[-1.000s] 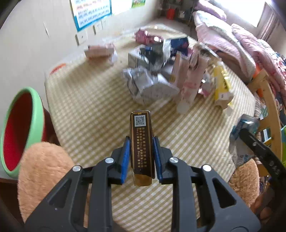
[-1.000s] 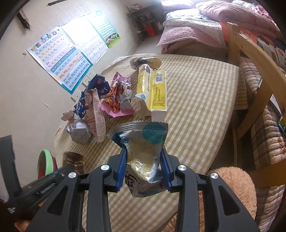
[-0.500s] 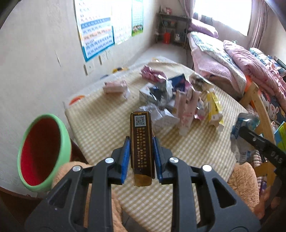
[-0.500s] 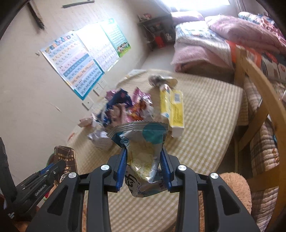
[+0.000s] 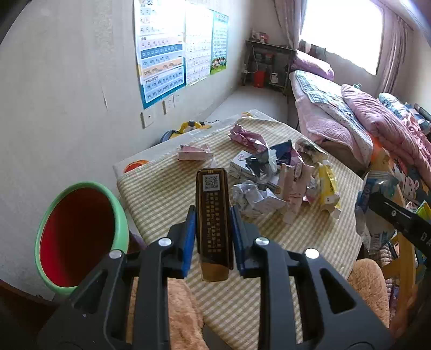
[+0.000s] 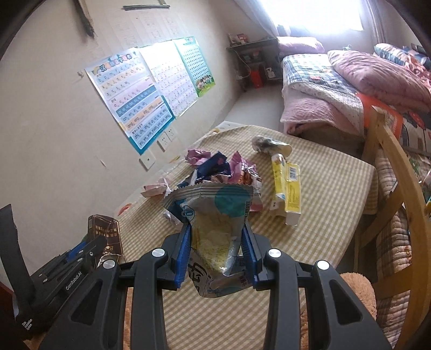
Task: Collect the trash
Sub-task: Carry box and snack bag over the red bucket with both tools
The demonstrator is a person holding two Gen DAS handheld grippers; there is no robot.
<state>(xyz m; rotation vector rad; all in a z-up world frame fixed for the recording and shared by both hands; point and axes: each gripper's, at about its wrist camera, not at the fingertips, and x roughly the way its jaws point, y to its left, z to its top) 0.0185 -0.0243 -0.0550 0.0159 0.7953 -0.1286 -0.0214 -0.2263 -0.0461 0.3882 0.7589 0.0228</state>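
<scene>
We see a bedroom with a plain beige wall [image 5: 67, 80] carrying learning posters [image 5: 161, 53] at about eleven o'clock, and white wall sockets [image 5: 168, 103] just beneath them. At one o'clock a bright window [image 5: 342, 29] washes out the far end — pale curtains [image 5: 285, 21] hang beside it. A dark shelf unit [image 5: 266, 64] stands below, with what may be a red bin inside. A bed [image 5: 336, 113] heaped with pink quilts fills three o'clock. The table [image 5: 167, 188] wears a checked cloth — a wooden chair back [image 6: 398, 172] rises beside it.
</scene>
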